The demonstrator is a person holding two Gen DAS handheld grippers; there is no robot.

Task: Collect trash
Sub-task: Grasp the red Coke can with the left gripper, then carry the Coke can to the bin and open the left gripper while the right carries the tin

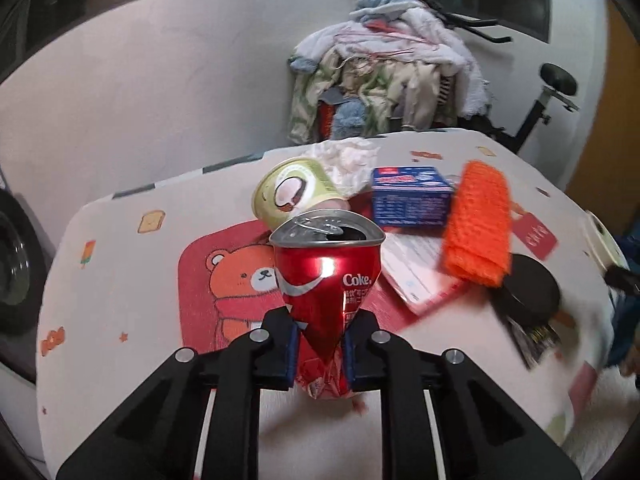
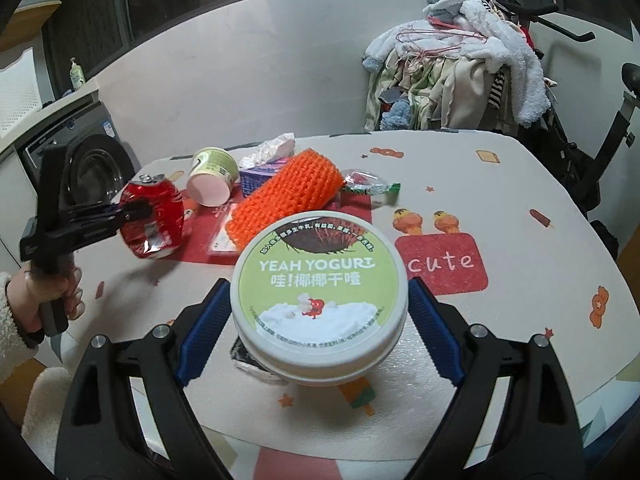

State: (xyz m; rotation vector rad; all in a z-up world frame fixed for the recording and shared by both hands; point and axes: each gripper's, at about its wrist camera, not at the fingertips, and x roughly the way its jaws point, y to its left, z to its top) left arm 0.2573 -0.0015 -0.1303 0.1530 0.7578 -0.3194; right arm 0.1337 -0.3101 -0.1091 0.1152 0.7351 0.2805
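A crushed red Coke can [image 1: 328, 276] is pinched low down between my left gripper's [image 1: 320, 320] blue pads, its opened top pointing away from me. The right wrist view shows that can [image 2: 154, 220] held above the table's left side by the left gripper [image 2: 136, 212]. My right gripper [image 2: 318, 286] stands wide, its pads against both sides of a round white yogurt tub [image 2: 320, 280] with a green lid. On the table lie a green yogurt cup [image 2: 212, 180] on its side, crumpled tissue [image 2: 272, 150], a blue box [image 2: 260, 178] and a candy wrapper [image 2: 368, 186].
An orange ribbed pad [image 2: 288, 196] lies across a red packet in the middle of the patterned tablecloth [image 2: 520, 200]. A person's hand [image 2: 48, 292] grips the left tool's handle. Behind the table are a laundry pile [image 2: 452, 68], an exercise bike and a washing machine [image 2: 92, 168].
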